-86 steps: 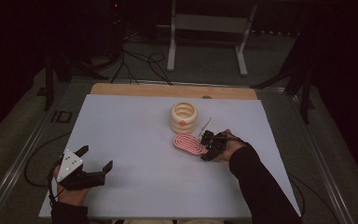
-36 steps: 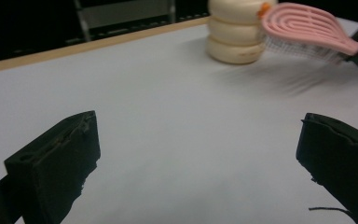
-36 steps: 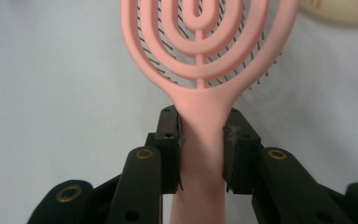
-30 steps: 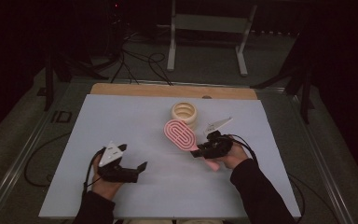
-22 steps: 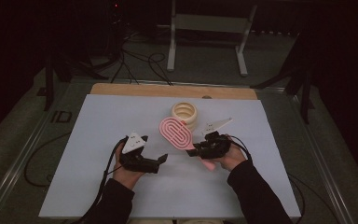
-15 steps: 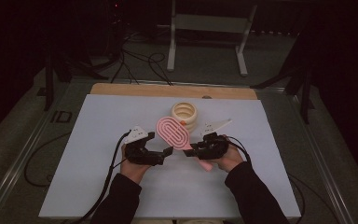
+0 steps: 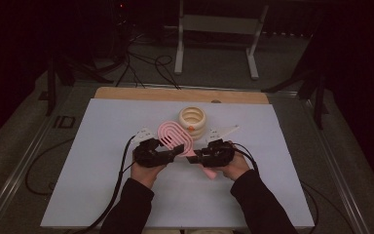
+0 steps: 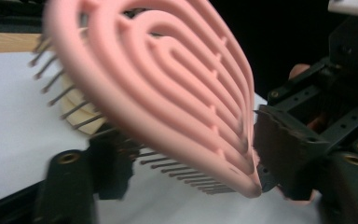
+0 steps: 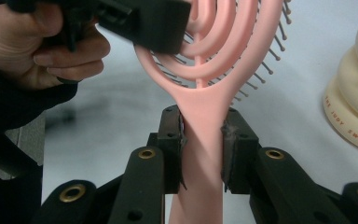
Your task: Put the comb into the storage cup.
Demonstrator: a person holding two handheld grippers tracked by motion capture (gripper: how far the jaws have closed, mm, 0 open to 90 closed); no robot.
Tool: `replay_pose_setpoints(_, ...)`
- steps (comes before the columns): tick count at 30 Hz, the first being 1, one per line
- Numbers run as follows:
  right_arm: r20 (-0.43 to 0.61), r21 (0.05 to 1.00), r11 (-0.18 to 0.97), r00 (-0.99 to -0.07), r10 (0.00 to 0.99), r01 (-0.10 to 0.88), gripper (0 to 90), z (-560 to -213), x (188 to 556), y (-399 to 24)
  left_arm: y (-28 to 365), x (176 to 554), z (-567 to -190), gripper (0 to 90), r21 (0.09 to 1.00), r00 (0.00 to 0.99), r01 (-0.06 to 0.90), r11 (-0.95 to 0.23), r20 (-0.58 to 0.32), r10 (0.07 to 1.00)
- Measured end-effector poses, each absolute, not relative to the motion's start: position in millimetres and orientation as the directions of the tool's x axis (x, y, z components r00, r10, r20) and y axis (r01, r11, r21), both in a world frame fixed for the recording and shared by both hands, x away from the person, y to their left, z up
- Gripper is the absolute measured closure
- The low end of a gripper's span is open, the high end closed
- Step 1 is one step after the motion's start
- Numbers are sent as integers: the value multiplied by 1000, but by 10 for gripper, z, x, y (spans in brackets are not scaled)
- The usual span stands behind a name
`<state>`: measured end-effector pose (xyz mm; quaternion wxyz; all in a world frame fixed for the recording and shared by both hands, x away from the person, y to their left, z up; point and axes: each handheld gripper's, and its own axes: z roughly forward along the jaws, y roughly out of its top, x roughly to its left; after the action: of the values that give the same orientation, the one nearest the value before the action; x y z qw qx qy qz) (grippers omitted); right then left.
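Observation:
A pink hairbrush (image 7: 172, 136) with dark bristles is held up over the white table sheet (image 7: 92, 165), between my two grippers. My right gripper (image 9: 202, 142) is shut on its handle (image 9: 200, 121), both pads pressed against the sides. My left gripper (image 8: 186, 158) has just been closing around the brush head (image 8: 158, 93). One pad sits in the bristles and the other rests against the head's rim. In the high view the left gripper (image 7: 174, 152) and the right gripper (image 7: 196, 157) nearly meet at mid-table.
A cream ringed toy (image 7: 192, 120) with an orange mark stands just behind the brush, close to the bristles (image 9: 354, 88). A wooden strip (image 7: 126, 93) runs along the table's far edge. Cables trail from both grippers toward the near edge.
My left hand came in from the near left to the brush head and its jaws narrowed around it. My right hand lifted the brush off the table, tilting it upright, then stayed put.

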<state>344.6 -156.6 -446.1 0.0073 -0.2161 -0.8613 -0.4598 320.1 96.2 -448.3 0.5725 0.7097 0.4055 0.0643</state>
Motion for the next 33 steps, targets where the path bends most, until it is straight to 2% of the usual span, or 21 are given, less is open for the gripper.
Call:
replay_pose_setpoints(3, 213, 789, 483, -906, 365, 380, 732, -4460, 3442, -1566, 978, 3208, -4475, 377, 862, 670, 507, 5, -398, 627)
replay_pose_setpoints(4, 213, 789, 483, -906, 365, 380, 732, -4460, 3442, -1566, 978, 3208, -4475, 430, 862, 670, 507, 5, -398, 627)
replay_pose_setpoints(8, 201, 787, 494, -910, 362, 369, 747, -4473, 3427, -1531, 965, 3216, -4472, 439, 859, 682, 512, 28, -426, 595)
replay_pose_setpoints(9, 202, 788, 492, -911, 360, 369, 749, -4477, 3424, -1526, 953, 3216, -4472, 465, 859, 691, 511, 30, -431, 580)
replay_pose_setpoints(12, 205, 792, 489, -914, 350, 365, 754, -4481, 3421, -1505, 910, 3196, -4452, 454, 875, 707, 485, 18, -404, 580)
replay_pose_setpoints(16, 221, 791, 485, -914, 339, 372, 757, -4495, 3430, -1499, 913, 3200, -4429, 500, 876, 717, 482, 31, -414, 561)
replay_pose_setpoints(22, 230, 792, 482, -914, 335, 376, 757, -4496, 3433, -1503, 909, 3186, -4419, 511, 884, 728, 467, 32, -405, 553)
replay_pose_setpoints(23, 239, 789, 481, -912, 334, 383, 742, -4495, 3437, -1512, 914, 3186, -4410, 594, 883, 734, 468, 47, -418, 535)
replay_pose_setpoints(24, 239, 789, 481, -912, 334, 383, 742, -4495, 3437, -1512, 914, 3186, -4410, 610, 883, 734, 468, 47, -418, 535)
replay_pose_setpoints(33, 236, 800, 467, -913, 333, 377, 729, -4476, 3434, -1515, 856, 3173, -4339, 644, 886, 738, 458, 70, -423, 526)
